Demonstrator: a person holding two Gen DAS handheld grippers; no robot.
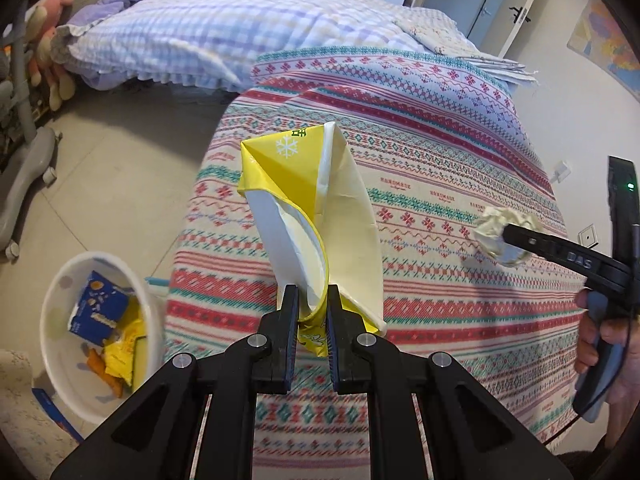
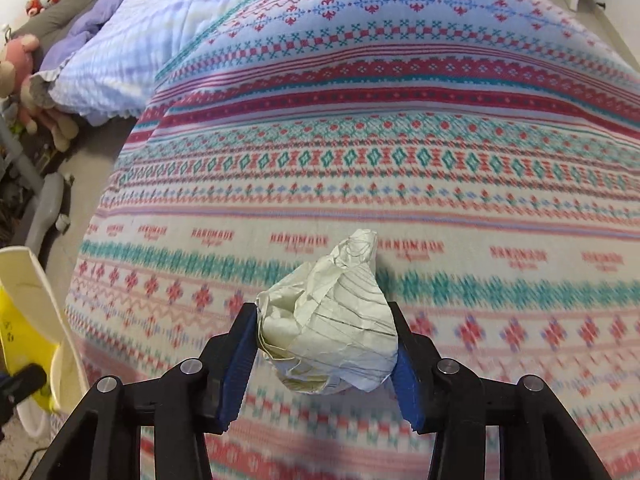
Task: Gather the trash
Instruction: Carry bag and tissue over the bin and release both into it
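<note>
Above patterned blanket (image 2: 400, 160), right claw (image 2: 326, 344) grips crumpled paper (image 2: 332, 320).

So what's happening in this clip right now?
A person is clearing trash off a bed with two handheld grippers. The left gripper is shut on a yellow-and-white flattened carton. The right gripper pinches a crumpled paper ball above the patterned blanket. A white bin on the floor already holds wrappers.

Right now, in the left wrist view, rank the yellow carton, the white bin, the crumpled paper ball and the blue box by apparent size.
1. yellow carton, though it is nearest the camera, which inflates it
2. white bin
3. blue box
4. crumpled paper ball
</note>
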